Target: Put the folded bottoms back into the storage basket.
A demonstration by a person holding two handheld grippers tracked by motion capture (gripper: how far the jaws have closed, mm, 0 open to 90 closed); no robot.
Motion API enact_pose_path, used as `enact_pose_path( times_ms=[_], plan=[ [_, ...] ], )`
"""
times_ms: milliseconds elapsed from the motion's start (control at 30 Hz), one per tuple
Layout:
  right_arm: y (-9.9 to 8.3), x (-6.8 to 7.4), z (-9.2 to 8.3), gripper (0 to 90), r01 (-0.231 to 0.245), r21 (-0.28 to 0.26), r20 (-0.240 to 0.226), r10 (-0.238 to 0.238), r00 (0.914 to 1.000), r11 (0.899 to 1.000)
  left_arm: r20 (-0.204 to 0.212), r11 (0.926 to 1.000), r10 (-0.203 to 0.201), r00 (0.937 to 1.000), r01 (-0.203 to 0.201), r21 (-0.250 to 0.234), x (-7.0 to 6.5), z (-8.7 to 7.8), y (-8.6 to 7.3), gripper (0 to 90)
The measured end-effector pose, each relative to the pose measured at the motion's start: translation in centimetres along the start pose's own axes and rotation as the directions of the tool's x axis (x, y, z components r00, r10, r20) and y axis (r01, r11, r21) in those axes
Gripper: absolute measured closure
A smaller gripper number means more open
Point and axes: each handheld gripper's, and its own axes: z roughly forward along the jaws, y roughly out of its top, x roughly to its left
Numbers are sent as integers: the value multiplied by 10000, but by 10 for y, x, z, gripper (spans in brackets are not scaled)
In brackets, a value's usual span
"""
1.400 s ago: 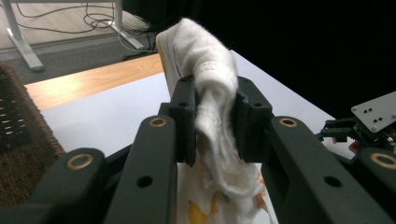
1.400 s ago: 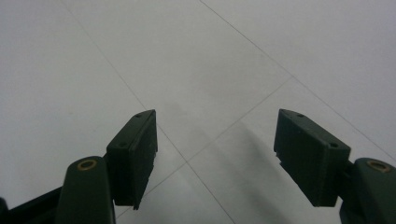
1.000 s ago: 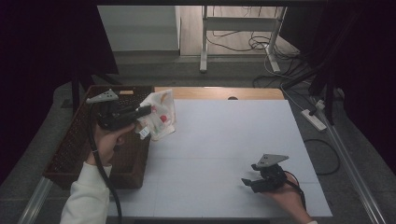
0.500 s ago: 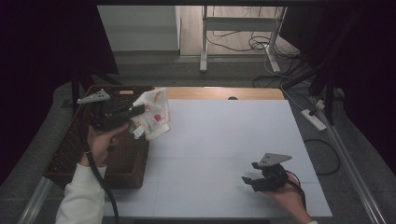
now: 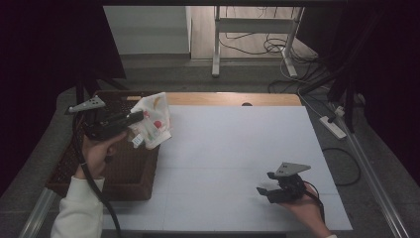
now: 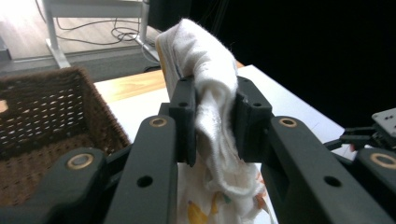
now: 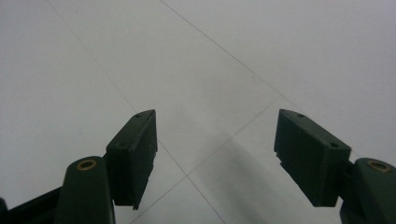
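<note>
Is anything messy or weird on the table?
Nothing is spilled or broken. The only odd thing is the cloth: it hangs bunched up from the left gripper, above the basket's edge, not lying flat. The right gripper is open over the bare table.

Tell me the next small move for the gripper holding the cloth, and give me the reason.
Probably carry the cloth a little further over the wicker basket and lower it before opening. The left gripper is shut on the bunched white cloth, which hangs above the basket's right rim, partly over the white table. Released here, it might drape over the rim. The right gripper rests open on the table.
</note>
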Motion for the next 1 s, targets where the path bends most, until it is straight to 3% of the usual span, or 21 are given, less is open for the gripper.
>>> enact_pose_path(
  times_ms=[1000],
  plan=[
    [0,0,1,305,13,49,25,-14,10000,10000,-916,9979,-421,9949,372,-537,27,-56,-11,731]
  ],
)
